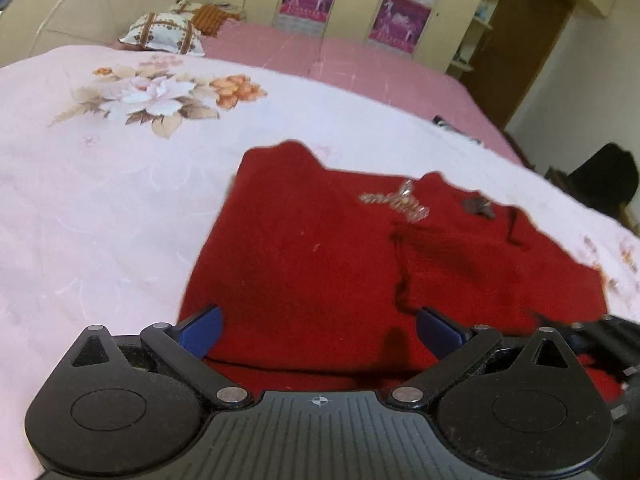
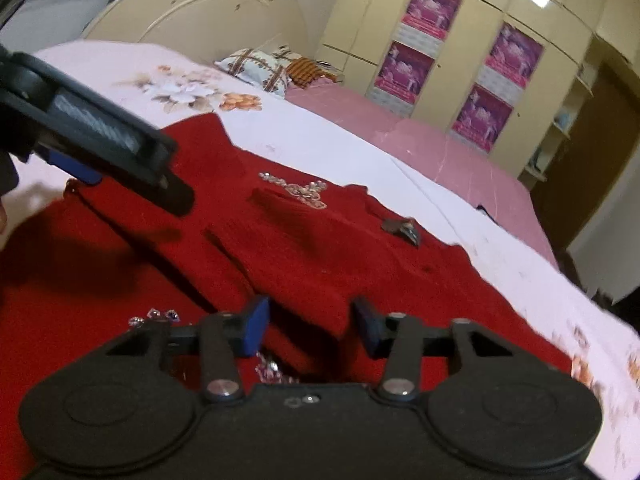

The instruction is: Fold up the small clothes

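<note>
A red knit garment (image 1: pixel 320 248) with a beaded ornament (image 1: pixel 396 202) lies spread on the pale floral bedsheet (image 1: pixel 100 200). My left gripper (image 1: pixel 318 330) is open, its blue pads wide apart just above the garment's near part. In the right wrist view the same garment (image 2: pixel 312 248) fills the foreground, with the ornament (image 2: pixel 298 190) near its middle. My right gripper (image 2: pixel 310 326) is open above the red cloth, holding nothing. The left gripper's body (image 2: pixel 100 136) shows at the upper left of that view, over the garment's far edge.
A pink sheet (image 1: pixel 360 64) covers the far half of the bed. Patterned pillows (image 1: pixel 164 32) lie by the cream headboard (image 2: pixel 200 12). Cream wardrobes with purple posters (image 2: pixel 432 40) line the far wall. A brown door (image 1: pixel 532 48) and a dark object (image 1: pixel 604 180) stand at the right.
</note>
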A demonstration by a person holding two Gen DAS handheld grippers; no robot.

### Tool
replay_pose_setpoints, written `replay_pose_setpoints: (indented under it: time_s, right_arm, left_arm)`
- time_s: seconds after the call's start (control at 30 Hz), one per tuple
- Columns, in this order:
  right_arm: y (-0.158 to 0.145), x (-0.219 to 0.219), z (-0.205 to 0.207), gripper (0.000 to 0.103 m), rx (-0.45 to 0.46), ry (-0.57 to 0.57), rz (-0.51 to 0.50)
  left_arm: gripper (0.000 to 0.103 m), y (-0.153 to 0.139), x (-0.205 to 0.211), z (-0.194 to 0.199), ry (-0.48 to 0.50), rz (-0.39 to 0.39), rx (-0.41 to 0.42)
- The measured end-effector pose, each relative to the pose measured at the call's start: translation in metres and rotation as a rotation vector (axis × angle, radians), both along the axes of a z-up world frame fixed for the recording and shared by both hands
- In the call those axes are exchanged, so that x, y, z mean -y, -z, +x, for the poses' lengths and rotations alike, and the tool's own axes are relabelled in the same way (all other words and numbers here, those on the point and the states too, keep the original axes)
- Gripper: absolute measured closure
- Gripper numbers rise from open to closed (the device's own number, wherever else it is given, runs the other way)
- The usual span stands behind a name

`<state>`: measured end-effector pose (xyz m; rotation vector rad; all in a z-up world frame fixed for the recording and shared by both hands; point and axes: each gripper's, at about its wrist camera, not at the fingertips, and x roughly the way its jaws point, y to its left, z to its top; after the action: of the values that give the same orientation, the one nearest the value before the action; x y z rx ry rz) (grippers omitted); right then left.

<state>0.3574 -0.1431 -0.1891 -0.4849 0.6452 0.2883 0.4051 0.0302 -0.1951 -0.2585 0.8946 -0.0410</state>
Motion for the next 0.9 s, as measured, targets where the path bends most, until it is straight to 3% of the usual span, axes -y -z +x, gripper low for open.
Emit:
replay_pose_setpoints:
  time_s: [0.03,0.17,0.3,0.33,0.6,0.67,0.73,0.9]
  right_arm:
    - [-0.006,0.008,0.002,0.095,0.007,0.030,0.059]
    - [-0.031,0.083,0.011,0.096,-0.034,0.291,0.434]
    - [-0.010,0.158,0.015,0.092,-0.202,0.500,0.702]
    - [-0.007,0.166,0.011,0.084,-0.204,0.531,0.720]
    - [-0.010,0.175,0.012,0.068,-0.162,0.521,0.725]
    - [-0.008,0.180,0.018,0.077,-0.156,0.543,0.731]
    - [-0.008,0.186,0.019,0.096,-0.139,0.564,0.725]
    - [-0.034,0.198,0.000,0.096,-0.001,0.546,0.645]
  left_arm:
    - [0.000,0.001,0.001,0.000,0.003,0.009,0.004]
    - [0.000,0.000,0.002,0.001,0.010,0.016,0.006]
    - [0.000,0.003,0.010,0.001,0.019,0.048,0.008]
    - [0.000,0.003,0.011,0.001,0.023,0.054,0.011]
    - [0.000,-0.003,0.005,-0.001,0.005,0.045,0.034]
    - [0.000,-0.006,0.004,-0.002,-0.004,0.052,0.046]
    - [0.000,-0.006,0.004,-0.002,-0.012,0.054,0.048]
    - [0.000,-0.003,0.008,-0.001,-0.014,0.063,0.047]
